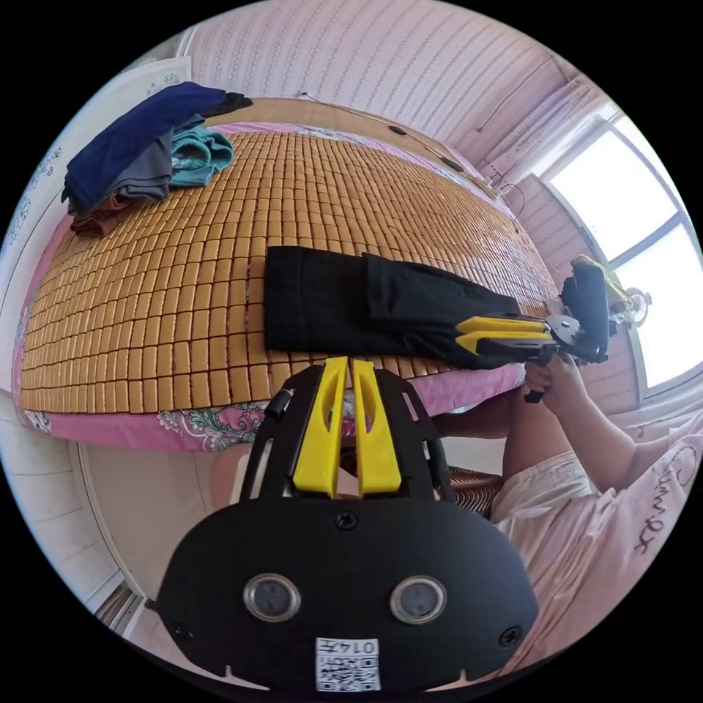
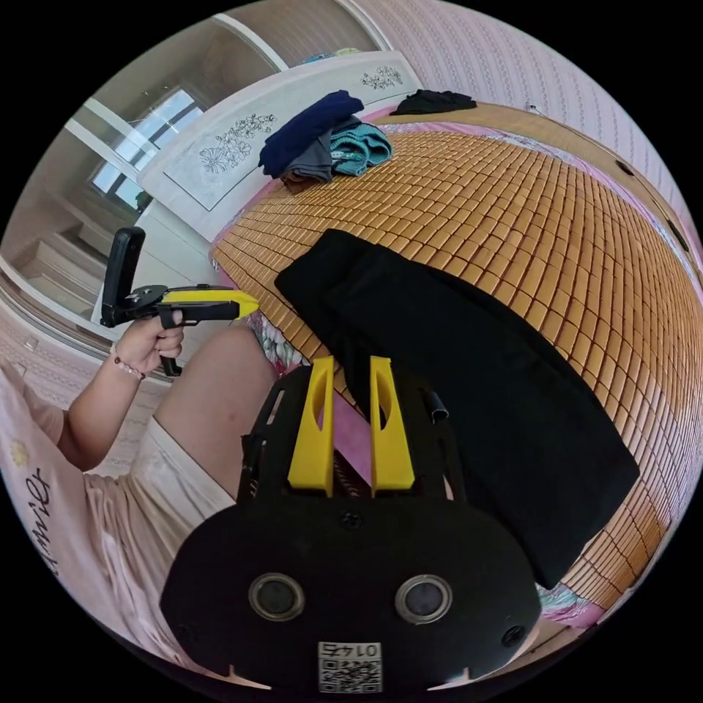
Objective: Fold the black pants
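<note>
Two grippers hang off the near edge of a bed (image 1: 146,293) covered with a bamboo mat (image 2: 527,220). Black pants (image 2: 476,381), folded to a long strip, lie flat on the mat along that edge, well apart from a clothes pile (image 1: 139,157) near the headboard (image 2: 242,146). Left gripper (image 1: 350,362): fingers nearly together, holding nothing, just short of the bed edge. Right gripper (image 2: 350,360): fingers slightly parted, empty, at the end of the pants; in the left gripper view, it points along the strip's far end (image 1: 463,335), contact uncertain. Risk, as a judgement: a pinch that catches only the top layer would pull the layers askew, and the strip lies close enough to the edge that a drag toward the person could slide it off.
</note>
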Demonstrator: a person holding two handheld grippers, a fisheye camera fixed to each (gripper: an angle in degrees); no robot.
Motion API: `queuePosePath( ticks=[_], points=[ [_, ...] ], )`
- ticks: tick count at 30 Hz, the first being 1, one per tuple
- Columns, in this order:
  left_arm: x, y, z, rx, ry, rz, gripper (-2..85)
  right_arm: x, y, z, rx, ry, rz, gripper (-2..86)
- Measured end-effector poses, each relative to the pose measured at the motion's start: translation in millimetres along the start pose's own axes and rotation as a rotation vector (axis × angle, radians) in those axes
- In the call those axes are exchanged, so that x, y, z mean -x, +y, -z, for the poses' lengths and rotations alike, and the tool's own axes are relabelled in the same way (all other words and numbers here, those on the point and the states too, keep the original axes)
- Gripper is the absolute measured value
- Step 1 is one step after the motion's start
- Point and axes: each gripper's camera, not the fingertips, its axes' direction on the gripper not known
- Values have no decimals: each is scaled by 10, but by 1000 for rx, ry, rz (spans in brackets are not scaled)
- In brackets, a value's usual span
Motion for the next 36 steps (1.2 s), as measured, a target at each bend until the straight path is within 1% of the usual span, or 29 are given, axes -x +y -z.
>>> queuePosePath(
  ticks=[5,10,12,14,16,20,24,26,28,30,33,35,36],
  points=[
    [-67,-384,-292,-19,71,-10,36,212,-281,127,13,141,68,82],
    [-146,-756,-842,66,116,15,87,279,-586,74,61,207,80,93],
    [-169,-803,-1020,98,128,16,85,280,-673,29,88,241,76,94],
    [-240,-797,-1079,94,91,-21,74,275,-778,-24,133,255,61,91],
    [-353,-767,-1062,97,56,-62,56,306,-846,18,127,263,61,85],
    [-644,-696,-857,60,-14,-142,37,362,-994,229,101,270,64,46],
    [-1154,-628,-500,-38,-143,-282,21,365,-1104,532,48,233,48,24],
    [-1292,-617,-359,-96,-152,-305,13,387,-1189,733,20,233,46,17],
    [-1379,-615,-177,-170,-123,-326,4,429,-1253,898,-10,267,48,13],
    [-1400,-615,-24,-209,-108,-346,1,481,-1322,1083,-50,287,51,11],
    [-1325,-552,320,-268,-87,-354,1,582,-1486,1354,-107,256,54,9],
    [-1146,-448,525,-293,-94,-329,4,706,-1691,1448,-141,188,79,9],
    [-924,-354,586,-286,-124,-284,8,732,-1757,1431,-140,153,87,10]
  ],
)
